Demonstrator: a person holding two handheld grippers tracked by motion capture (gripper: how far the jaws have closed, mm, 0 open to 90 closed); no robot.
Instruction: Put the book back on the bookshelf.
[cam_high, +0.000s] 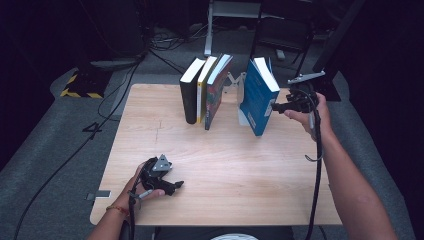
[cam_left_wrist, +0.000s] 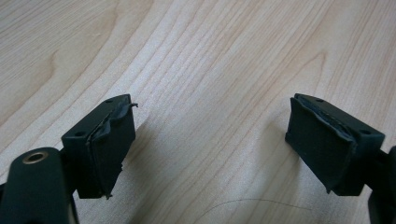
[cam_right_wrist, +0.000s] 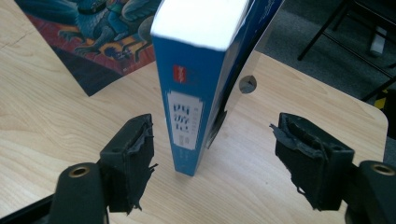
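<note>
Tabletop of pale wood carries a blue book standing tilted near its far edge, leaning against a metal bookend, apart from three more books that lean together to its left. The right gripper sits just beside the blue book's spine; in the right gripper view its jaws stand apart on either side of the spine, pads not touching it. The left gripper rests on the near left of the tabletop, released, with bare wood between its pads.
</note>
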